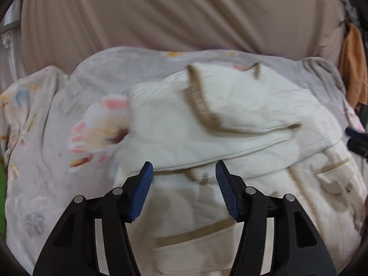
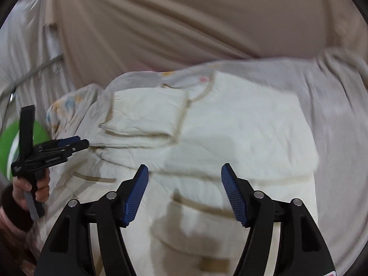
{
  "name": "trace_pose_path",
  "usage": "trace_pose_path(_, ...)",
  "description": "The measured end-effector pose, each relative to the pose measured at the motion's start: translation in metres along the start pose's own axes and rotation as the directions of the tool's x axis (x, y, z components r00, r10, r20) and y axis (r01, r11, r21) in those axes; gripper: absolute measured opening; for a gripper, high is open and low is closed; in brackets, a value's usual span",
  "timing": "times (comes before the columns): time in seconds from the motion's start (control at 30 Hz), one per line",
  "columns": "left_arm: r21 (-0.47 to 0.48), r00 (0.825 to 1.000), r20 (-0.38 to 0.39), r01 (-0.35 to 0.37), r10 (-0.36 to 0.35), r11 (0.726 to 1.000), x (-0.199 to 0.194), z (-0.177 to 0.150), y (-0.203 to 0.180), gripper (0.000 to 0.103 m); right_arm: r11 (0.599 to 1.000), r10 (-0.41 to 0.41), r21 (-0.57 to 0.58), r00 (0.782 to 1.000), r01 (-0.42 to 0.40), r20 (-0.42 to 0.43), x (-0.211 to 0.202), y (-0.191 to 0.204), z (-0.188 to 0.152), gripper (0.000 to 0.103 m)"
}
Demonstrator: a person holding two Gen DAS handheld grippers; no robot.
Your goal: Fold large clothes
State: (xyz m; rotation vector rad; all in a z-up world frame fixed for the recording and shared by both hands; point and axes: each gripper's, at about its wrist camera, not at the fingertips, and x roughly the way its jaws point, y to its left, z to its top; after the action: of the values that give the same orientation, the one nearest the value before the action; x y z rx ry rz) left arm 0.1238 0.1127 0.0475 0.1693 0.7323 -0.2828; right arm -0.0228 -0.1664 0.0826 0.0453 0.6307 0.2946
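Note:
A cream garment with tan trim lies partly folded on a pale floral bed cover. A sleeve with a tan cuff lies folded across its upper part. My left gripper is open and empty, just above the garment's lower left. It also shows in the right wrist view, at the garment's left edge, seen edge-on. My right gripper is open and empty above the middle of the garment. Its tip shows at the right edge of the left wrist view.
A beige curtain hangs behind the bed. An orange cloth hangs at the far right. A green object sits by the bed's left side. The cover bunches up at the bed's far right.

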Motion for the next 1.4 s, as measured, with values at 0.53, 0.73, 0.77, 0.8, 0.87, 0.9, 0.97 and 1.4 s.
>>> trace_pose_path(0.53, -0.185, 0.992, -0.1, -0.099, 0.082, 0.978, 0.044, -0.023, 0.077, 0.051, 0.996, 0.077, 0.04, 0.997, -0.076, -0.029, 0.101, 0.016, 0.079, 0.005)
trace_pose_path(0.73, -0.18, 0.992, -0.103, -0.095, 0.077, 0.979, 0.046, -0.025, 0.073, 0.051, 0.912, -0.058, 0.401, 0.995, 0.084, -0.077, 0.044, -0.119, 0.016, 0.024)
trace_pose_path(0.77, -0.176, 0.991, -0.097, -0.104, 0.088, 0.979, 0.043, -0.024, 0.071, 0.05, 0.896, -0.092, 0.425, 0.99, 0.129, -0.106, 0.041, -0.131, 0.002, 0.025)
trace_pose_path(0.8, -0.166, 0.992, -0.076, -0.116, 0.104, 0.979, 0.038, -0.022, 0.068, 0.05, 0.888, -0.108, 0.435, 0.987, 0.149, -0.117, 0.038, -0.138, -0.007, 0.025)
trace_pose_path(0.87, -0.137, 0.991, -0.022, -0.133, 0.132, 0.982, 0.023, -0.017, 0.059, 0.05, 0.879, -0.072, 0.464, 0.992, 0.11, -0.099, 0.026, -0.15, -0.017, 0.028)
trace_pose_path(0.9, -0.124, 0.99, -0.006, -0.14, 0.14, 0.982, 0.019, -0.014, 0.055, 0.05, 0.872, -0.052, 0.483, 0.996, 0.082, -0.075, 0.02, -0.154, -0.017, 0.041)
trace_pose_path(0.97, -0.095, 0.988, -0.007, -0.155, 0.155, 0.983, 0.018, -0.008, 0.046, 0.06, 0.861, -0.031, 0.508, 0.999, 0.034, -0.014, 0.014, -0.162, -0.008, 0.061)
trace_pose_path(1.4, -0.123, 0.987, 0.057, -0.142, 0.15, 0.982, -0.001, 0.019, 0.058, 0.009, 0.953, 0.043, 0.294, 0.993, -0.074, 0.109, 0.015, -0.098, 0.057, 0.012)
